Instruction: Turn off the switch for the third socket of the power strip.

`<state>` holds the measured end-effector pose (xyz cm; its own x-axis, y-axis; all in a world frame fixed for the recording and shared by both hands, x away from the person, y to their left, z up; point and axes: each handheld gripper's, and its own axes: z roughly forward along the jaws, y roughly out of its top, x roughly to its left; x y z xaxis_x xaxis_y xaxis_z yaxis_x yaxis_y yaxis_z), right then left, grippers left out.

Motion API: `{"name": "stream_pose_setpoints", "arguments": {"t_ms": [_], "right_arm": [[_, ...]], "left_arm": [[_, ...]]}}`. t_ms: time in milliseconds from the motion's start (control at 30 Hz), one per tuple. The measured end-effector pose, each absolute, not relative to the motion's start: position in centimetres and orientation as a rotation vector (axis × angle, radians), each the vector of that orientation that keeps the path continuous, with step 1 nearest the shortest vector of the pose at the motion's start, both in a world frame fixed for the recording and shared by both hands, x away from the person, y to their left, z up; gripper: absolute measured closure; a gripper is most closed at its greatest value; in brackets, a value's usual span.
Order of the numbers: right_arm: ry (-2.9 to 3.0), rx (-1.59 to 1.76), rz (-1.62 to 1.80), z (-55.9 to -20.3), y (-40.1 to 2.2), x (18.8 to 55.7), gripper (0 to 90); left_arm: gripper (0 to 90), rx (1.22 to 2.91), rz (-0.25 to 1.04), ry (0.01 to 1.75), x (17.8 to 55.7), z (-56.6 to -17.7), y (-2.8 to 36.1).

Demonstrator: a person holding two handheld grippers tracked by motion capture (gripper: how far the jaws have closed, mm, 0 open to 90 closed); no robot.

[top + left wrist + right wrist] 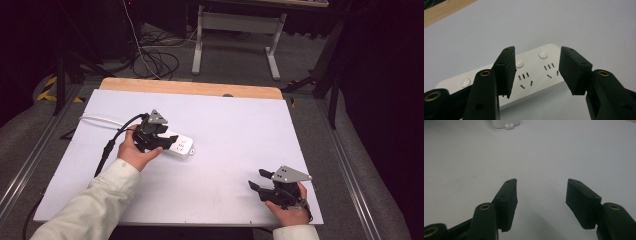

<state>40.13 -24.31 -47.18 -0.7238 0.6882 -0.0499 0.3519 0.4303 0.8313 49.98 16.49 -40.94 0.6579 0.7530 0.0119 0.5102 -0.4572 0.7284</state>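
1. My left gripper (pixel 536 72) hovers over the white plastic power strip (pixel 534 72), jaws apart and straddling it, pads not pressing it.
2. The strip lies flat on the white tabletop (pixel 225 150), left of centre, its white cable (pixel 100 120) trailing off.
3. I judge it rigid, light and smooth-sided, so I'd clamp across its narrow width, mid-body.
4. My right gripper (pixel 261 180) waits with its jaws spread and nothing between them, well apart from the strip.
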Motion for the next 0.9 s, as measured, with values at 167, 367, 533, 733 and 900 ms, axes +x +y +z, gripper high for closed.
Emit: {"name": "stream_pose_setpoints", "arguments": {"t_ms": [167, 367, 533, 733, 900], "right_arm": [[2.307, 0.886, 1.208, -47.2, -24.3, 40.1, 42.5], [2.312, 0.882, 1.211, -47.2, -24.2, 40.1, 42.5], [2.313, 0.879, 1.211, -47.2, -24.2, 40.1, 42.5], [2.314, 0.876, 1.213, -47.2, -24.2, 40.1, 42.5], [2.315, 0.874, 1.213, -47.2, -24.2, 40.1, 42.5]], "left_arm": [[57.1, 2.146, 0.362, 0.994, 50.7, -41.4, 16.7], [77.7, 2.100, 0.347, 1.029, 51.4, -42.2, 16.8], [87.5, 2.081, 0.370, 1.039, 52.0, -43.1, 16.8], [89.7, 2.064, 0.370, 1.047, 52.5, -43.8, 16.8], [89.7, 2.051, 0.390, 1.052, 52.9, -44.5, 16.8]]}}
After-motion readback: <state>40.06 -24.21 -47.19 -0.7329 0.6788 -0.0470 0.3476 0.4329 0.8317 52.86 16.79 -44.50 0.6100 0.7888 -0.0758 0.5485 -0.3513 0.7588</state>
